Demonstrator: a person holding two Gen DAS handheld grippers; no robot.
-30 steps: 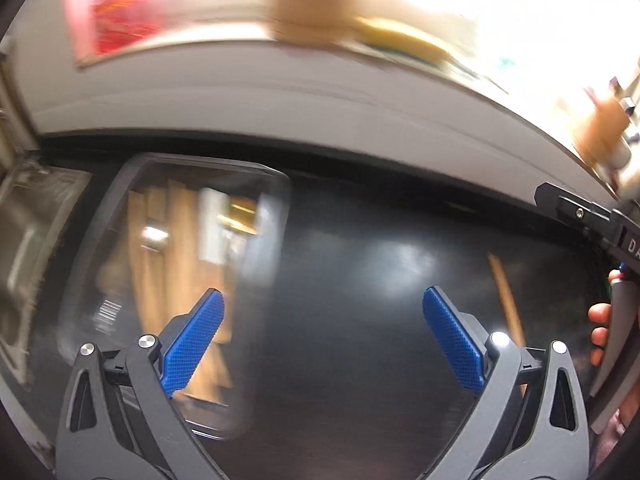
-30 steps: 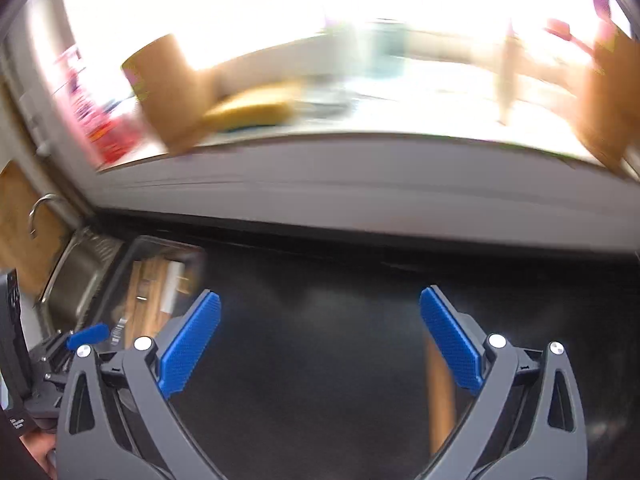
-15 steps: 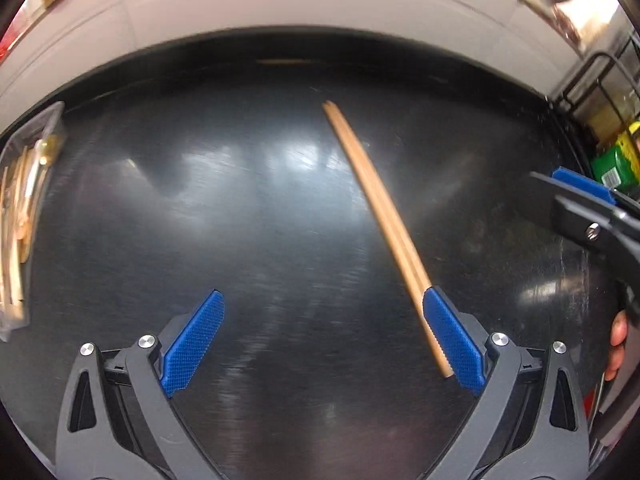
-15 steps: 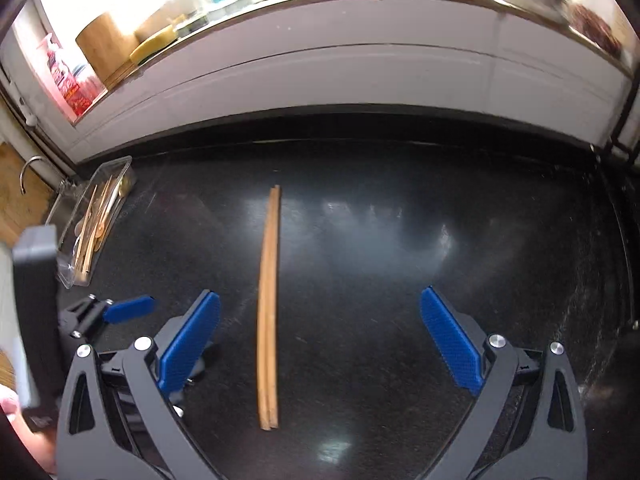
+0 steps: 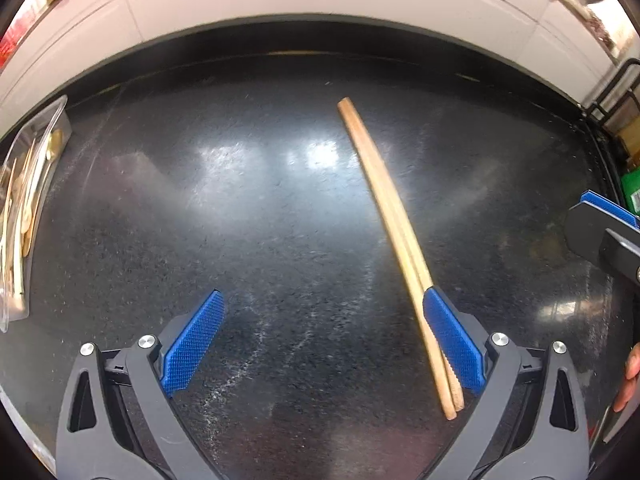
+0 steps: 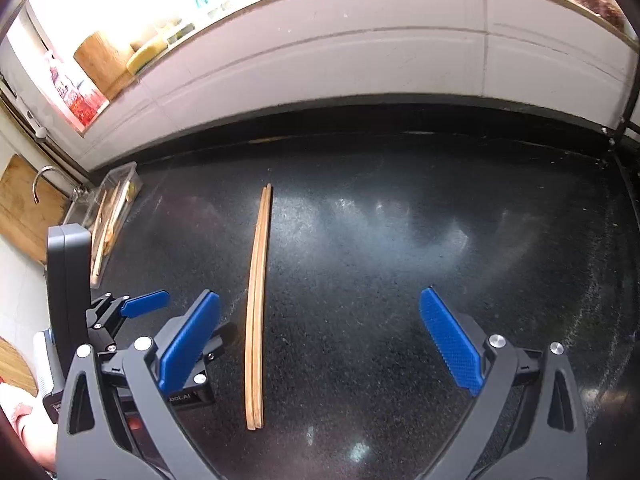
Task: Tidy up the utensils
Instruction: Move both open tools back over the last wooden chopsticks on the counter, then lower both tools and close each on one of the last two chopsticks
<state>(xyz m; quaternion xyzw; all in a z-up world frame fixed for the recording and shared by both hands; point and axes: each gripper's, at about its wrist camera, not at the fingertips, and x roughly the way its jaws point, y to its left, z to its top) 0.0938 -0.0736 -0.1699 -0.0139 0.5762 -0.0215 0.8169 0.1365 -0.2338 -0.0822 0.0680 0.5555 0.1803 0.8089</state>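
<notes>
Chopsticks, a pale wooden pair (image 5: 394,240) lying together on the glossy black bench (image 5: 248,220), have come into view since a second ago; both hand-held grippers, left (image 5: 324,340) and right (image 6: 320,340), hang released above, the clear plastic utensil box (image 6: 114,204) well apart leftward.

Strong fisheye bending is seen at frame edges, w/ dark vignetted corners. The glossy black speckled countertop (image 5: 260,220) is marked by white glare patches; the window ledge (image 6: 132,52) is overexposed, slightly blurred.
</notes>
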